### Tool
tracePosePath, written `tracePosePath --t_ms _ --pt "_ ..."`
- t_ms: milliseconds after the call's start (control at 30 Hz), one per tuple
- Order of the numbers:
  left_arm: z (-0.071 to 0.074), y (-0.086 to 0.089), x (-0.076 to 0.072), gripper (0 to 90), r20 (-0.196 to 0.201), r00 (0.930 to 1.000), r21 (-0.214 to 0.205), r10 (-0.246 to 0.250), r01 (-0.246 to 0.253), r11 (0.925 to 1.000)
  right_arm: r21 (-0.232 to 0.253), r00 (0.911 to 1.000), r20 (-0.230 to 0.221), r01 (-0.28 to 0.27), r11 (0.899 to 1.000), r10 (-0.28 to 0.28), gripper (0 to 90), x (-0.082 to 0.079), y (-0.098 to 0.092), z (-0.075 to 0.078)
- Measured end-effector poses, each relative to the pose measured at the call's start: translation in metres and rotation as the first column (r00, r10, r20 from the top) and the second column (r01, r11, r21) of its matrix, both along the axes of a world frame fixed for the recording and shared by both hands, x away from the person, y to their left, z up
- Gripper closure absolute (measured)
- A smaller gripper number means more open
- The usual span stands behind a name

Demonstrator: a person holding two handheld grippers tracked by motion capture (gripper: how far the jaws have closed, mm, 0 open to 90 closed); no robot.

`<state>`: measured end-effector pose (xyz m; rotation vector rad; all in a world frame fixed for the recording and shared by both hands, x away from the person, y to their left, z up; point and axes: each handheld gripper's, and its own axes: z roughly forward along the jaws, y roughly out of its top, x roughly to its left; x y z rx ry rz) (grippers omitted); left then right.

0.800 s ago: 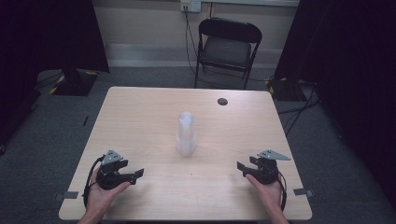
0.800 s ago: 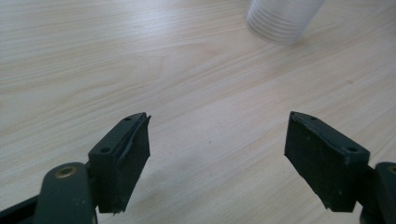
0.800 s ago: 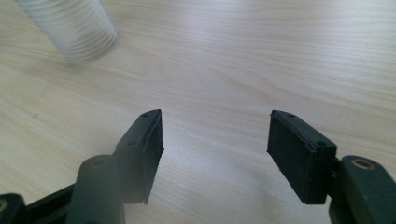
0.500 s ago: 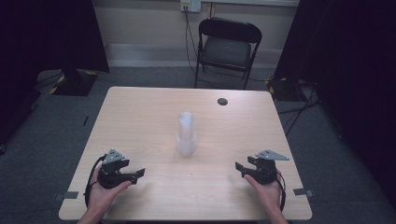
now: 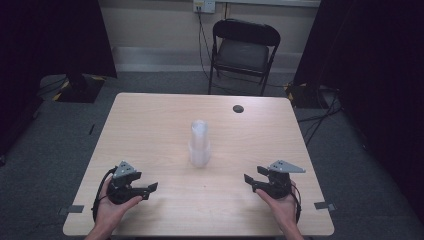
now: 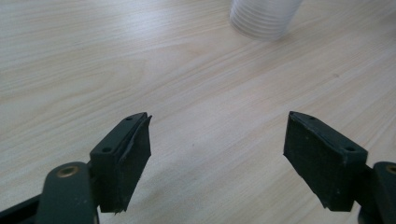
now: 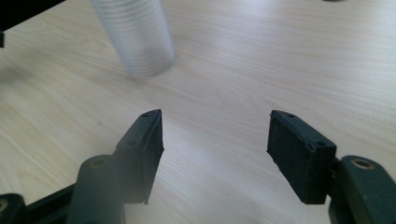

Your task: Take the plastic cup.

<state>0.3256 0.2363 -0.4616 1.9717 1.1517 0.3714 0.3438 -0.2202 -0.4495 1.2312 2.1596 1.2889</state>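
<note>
High view: left gripper [image 5: 150,189] and right gripper [image 5: 251,180], two in all, both with jaws apart and nothing between them, sit at the near table [image 5: 150,125] edge, flanking one upright stack of clear cups [image 5: 199,143] mid-table, long axis vertical, no readable writing.

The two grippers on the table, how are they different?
The left gripper sits at the table's near left corner; the right gripper sits at its near right. The left gripper's grey plate looks smaller than the right gripper's. Both are black, open, empty, and point toward the stack of clear cups.
</note>
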Motion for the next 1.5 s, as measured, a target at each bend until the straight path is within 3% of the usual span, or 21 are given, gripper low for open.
tracePosePath --t_ms 33,67,133,633,933,1500 --pt "0.000 -0.001 0.000 23.2 0.000 1.0000 0.003 0.000 0.000 1.0000 0.000 1.0000 0.000 0.000 1.000 0.000 35.5 0.000 0.000 0.000" --pt "0.001 -0.001 0.000 23.3 0.001 1.0000 0.000 -0.001 0.001 1.0000 0.003 0.9999 0.012 0.004 1.000 -0.004 28.5 0.000 0.003 0.004" --pt "0.000 -0.001 0.001 23.4 -0.001 1.0000 0.006 -0.004 0.004 1.0000 0.000 0.9999 0.008 0.014 1.000 -0.014 23.8 0.003 0.006 0.007" --pt "0.001 -0.001 -0.001 23.6 0.004 0.9999 0.003 -0.012 0.012 0.9999 0.016 0.9941 0.065 -0.088 0.996 0.087 28.1 0.015 0.039 0.027" --pt "-0.001 0.000 -0.001 23.8 -0.003 1.0000 0.008 -0.006 0.006 0.9999 0.009 0.9814 0.122 -0.150 0.989 0.148 33.5 0.026 0.061 0.040" --pt "-0.001 0.000 -0.001 24.9 -0.006 1.0000 0.003 0.002 -0.002 1.0000 0.040 0.9677 0.156 -0.207 0.978 0.198 26.2 0.055 0.098 0.055"
